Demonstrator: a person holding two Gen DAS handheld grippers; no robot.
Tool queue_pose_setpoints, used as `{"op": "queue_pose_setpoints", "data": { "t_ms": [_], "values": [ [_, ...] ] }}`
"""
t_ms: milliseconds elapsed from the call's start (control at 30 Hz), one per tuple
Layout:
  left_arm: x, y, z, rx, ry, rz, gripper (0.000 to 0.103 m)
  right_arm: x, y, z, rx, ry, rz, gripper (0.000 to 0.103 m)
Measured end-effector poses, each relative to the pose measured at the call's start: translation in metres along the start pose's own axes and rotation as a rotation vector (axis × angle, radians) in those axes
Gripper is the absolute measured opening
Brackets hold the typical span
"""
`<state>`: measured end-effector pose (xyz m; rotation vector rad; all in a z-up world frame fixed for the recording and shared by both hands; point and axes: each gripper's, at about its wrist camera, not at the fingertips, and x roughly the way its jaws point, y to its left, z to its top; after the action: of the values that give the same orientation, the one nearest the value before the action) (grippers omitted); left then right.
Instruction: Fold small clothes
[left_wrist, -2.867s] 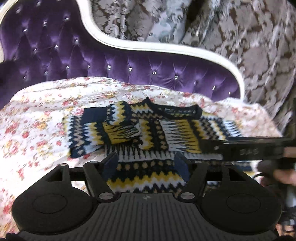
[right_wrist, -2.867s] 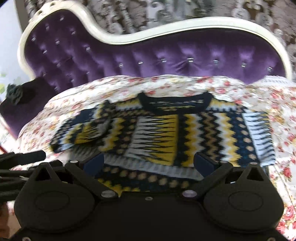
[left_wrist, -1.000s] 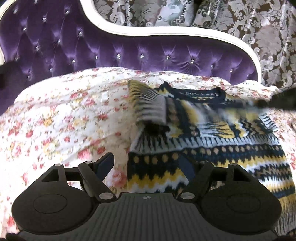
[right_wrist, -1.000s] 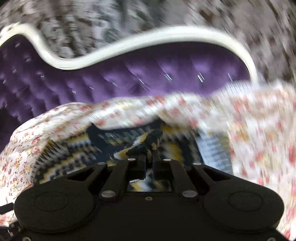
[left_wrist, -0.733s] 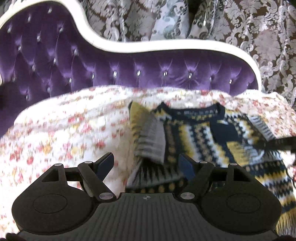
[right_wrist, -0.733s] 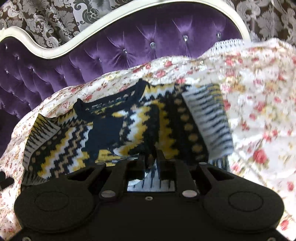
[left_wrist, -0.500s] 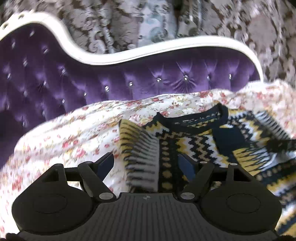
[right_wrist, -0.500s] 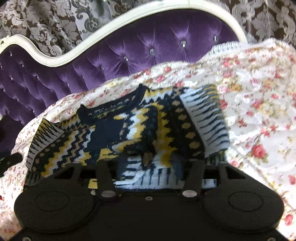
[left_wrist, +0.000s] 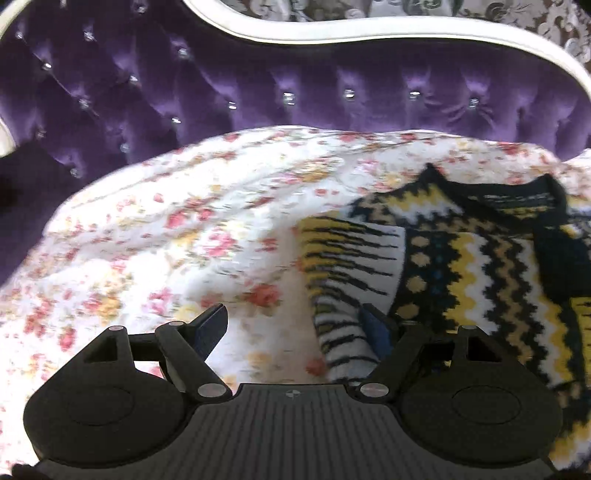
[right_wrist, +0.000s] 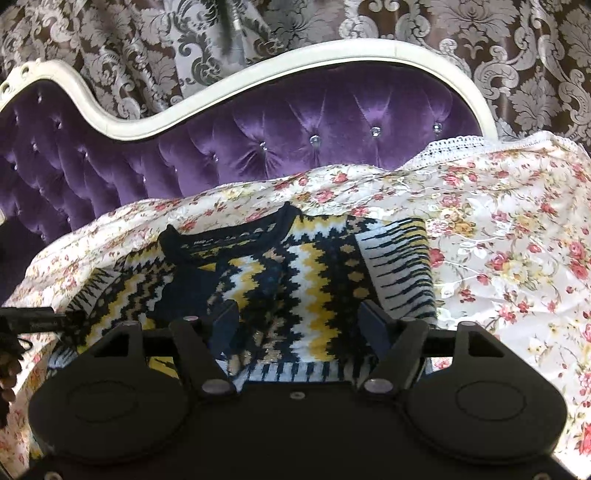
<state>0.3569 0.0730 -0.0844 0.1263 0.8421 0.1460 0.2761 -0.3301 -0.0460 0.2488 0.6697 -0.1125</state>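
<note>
The left gripper (left_wrist: 293, 326) hung low over the floral bedspread (left_wrist: 155, 236), its jaws spread wide with nothing between them; the right-hand finger sat just at the near left edge of the sweater (left_wrist: 461, 266), whether touching it I could not tell. The right gripper (right_wrist: 299, 325) was likewise spread and empty, poised over the lower middle of the sweater (right_wrist: 314, 280).

The sweater, a navy, yellow and white zigzag knit, lay flat on the bedspread with its navy collar (right_wrist: 229, 240) toward the far side. Its striped outer panels (right_wrist: 399, 266) were folded in along both sides, and a dark sleeve end (right_wrist: 188, 291) rested across the chest below the collar.

Beyond the sweater the bedspread (right_wrist: 498, 229) rose to a lace-trimmed edge (right_wrist: 454, 144), and behind that stood the purple tufted headboard (right_wrist: 295, 122) with its white curved frame (right_wrist: 332, 51). Farthest back hung grey damask curtains (right_wrist: 517, 44).

Only the right wrist view showed the whole sweater; it also caught the tip of the other tool (right_wrist: 29, 321) to the left of the sweater. The left wrist view, blurred, showed the wide bare stretch of bedspread left of the sweater, and cut off the sweater's right side.
</note>
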Motion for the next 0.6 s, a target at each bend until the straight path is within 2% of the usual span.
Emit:
{"op": "queue_pose_setpoints", "data": {
  "t_ms": [233, 300, 400, 467, 533, 600],
  "values": [
    [0.007, 0.006, -0.003, -0.053, 0.0, -0.037, 0.079, 0.017, 0.044, -0.001, -0.175, 0.018, 0.025, 0.075],
    [0.011, 0.009, -0.004, -0.074, 0.008, -0.049, 0.083, 0.026, 0.064, -0.001, -0.26, 0.026, 0.024, 0.075],
    [0.016, 0.018, -0.007, -0.142, 0.032, -0.077, 0.087, 0.044, 0.094, -0.008, -0.421, 0.046, -0.012, 0.075],
    [0.017, 0.02, -0.008, -0.142, 0.034, -0.082, 0.09, 0.057, 0.106, -0.013, -0.502, 0.074, -0.034, 0.075],
    [0.018, 0.019, -0.009, -0.136, 0.034, -0.079, 0.09, 0.066, 0.108, -0.013, -0.537, 0.071, -0.079, 0.071],
    [0.018, 0.018, -0.009, -0.129, 0.034, -0.076, 0.09, 0.068, 0.095, -0.005, -0.487, 0.053, -0.13, 0.07]
  ]
}}
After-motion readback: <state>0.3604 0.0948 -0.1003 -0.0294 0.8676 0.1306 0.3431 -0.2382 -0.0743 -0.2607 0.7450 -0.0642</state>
